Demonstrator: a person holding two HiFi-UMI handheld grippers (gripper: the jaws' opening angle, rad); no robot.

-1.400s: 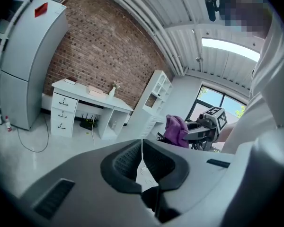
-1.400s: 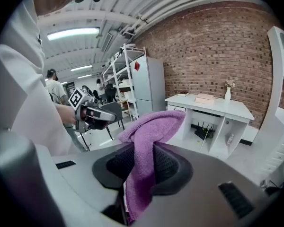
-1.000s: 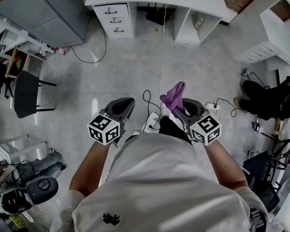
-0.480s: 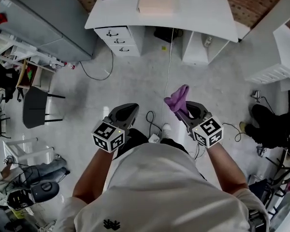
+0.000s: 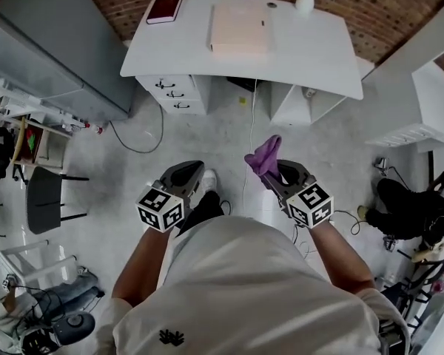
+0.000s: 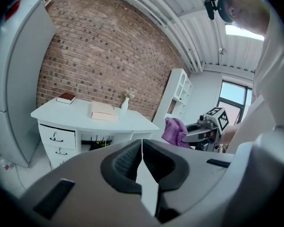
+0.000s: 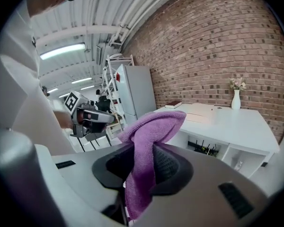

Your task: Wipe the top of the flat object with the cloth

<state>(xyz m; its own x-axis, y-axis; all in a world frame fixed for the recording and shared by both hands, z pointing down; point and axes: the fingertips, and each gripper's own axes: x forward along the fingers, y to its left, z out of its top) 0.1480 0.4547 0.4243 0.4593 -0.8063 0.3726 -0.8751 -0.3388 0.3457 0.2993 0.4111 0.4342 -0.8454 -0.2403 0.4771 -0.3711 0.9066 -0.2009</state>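
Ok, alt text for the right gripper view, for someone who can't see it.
A purple cloth is pinched between the right gripper's fingers. Beyond stands a white desk against a brick wall, carrying a flat beige object and a vase; the left gripper shows at left.

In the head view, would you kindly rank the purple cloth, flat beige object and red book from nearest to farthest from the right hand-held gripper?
1. purple cloth: clamped in the right hand-held gripper.
2. flat beige object: on the desk, straight ahead.
3. red book: desk's far-left corner.
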